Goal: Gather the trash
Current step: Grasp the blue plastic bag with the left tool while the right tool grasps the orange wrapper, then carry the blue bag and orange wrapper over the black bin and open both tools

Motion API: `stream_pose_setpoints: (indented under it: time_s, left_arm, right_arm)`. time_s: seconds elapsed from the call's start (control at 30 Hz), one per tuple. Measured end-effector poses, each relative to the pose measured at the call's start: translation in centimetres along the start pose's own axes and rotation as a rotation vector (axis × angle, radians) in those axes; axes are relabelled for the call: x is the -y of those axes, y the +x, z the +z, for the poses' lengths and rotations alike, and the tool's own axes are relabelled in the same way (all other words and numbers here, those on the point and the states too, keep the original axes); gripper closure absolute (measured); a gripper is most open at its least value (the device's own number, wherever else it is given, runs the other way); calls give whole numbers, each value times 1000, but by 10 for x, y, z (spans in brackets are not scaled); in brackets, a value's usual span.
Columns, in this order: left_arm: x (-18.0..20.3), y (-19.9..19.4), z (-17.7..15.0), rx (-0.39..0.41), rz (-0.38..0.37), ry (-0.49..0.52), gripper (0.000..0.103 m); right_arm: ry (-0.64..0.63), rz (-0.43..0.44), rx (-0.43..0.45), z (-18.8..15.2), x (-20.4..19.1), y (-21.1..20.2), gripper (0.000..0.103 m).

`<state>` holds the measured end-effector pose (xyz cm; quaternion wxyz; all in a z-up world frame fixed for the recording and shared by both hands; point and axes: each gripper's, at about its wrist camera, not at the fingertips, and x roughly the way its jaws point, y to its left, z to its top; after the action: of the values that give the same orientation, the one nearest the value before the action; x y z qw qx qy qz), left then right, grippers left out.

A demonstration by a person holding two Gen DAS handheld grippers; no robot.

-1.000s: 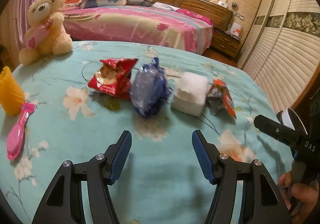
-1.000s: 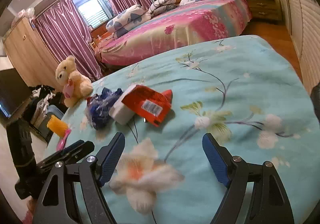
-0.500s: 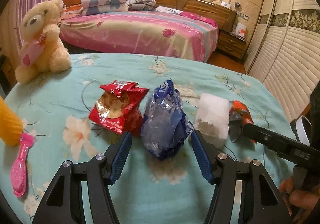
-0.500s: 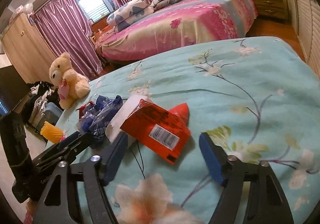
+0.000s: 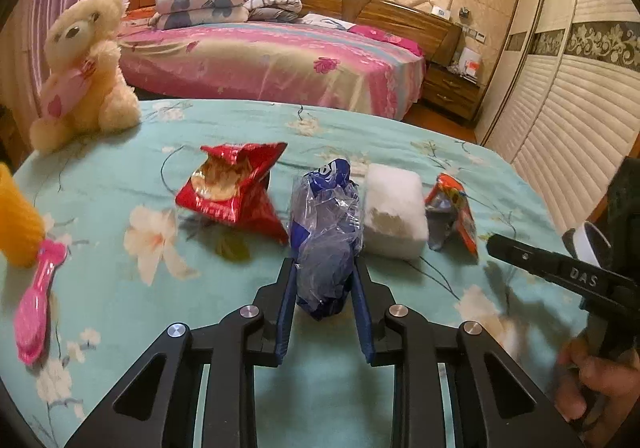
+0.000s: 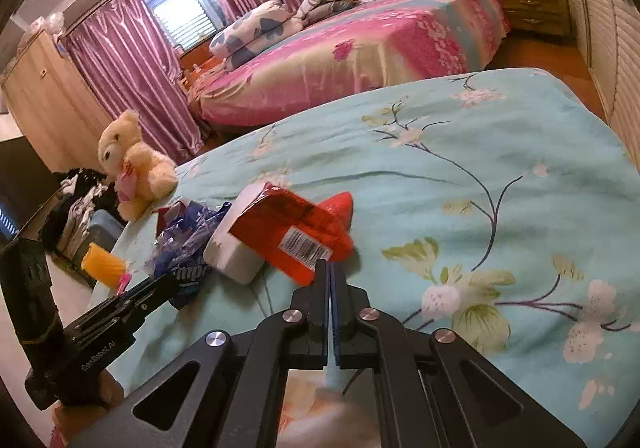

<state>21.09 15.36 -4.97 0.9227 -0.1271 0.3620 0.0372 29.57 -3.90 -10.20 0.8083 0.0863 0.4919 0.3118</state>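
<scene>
A crumpled blue and clear plastic wrapper (image 5: 326,244) lies on the teal floral bedspread (image 5: 120,176). My left gripper (image 5: 324,272) is shut on it. To its left is an open red snack bag (image 5: 232,188); to its right a white foam block (image 5: 394,216) and an orange wrapper (image 5: 454,212). In the right wrist view the orange wrapper (image 6: 296,232) leans on the white block (image 6: 236,256). My right gripper (image 6: 330,268) is shut at the wrapper's lower edge; I cannot tell if it pinches it.
A cream teddy bear (image 5: 80,72) sits at the bedspread's far left corner. A yellow cup (image 5: 18,224) and a pink brush (image 5: 38,312) lie at the left edge. A pink bed (image 5: 272,60) and a slatted wardrobe (image 5: 572,96) stand beyond.
Both grippers moved forward to the trash and went from open to shut. The left closed on the blue wrapper; the right closed at the orange wrapper's edge.
</scene>
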Motion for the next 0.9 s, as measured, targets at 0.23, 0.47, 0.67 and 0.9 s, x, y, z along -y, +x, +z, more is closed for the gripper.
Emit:
stream_pose_setpoints:
  time_s: [0.23, 0.47, 0.67, 0.9]
  left_arm:
    - [-4, -4, -7, 1, -9, -16, 78]
    - [-2, -4, -9, 2, -25, -25, 78]
    - [2, -7, -11, 16, -19, -4, 78]
    - [18, -28, -21, 21, -64, -1, 79]
  right_arm:
    - [-28, -23, 17, 14, -11, 9, 30]
    - [-70, -38, -72, 24, -15, 46, 69]
    - [-44, -21, -23, 14, -8, 25, 85]
    - [-32, -15, 50, -3, 4, -26, 86]
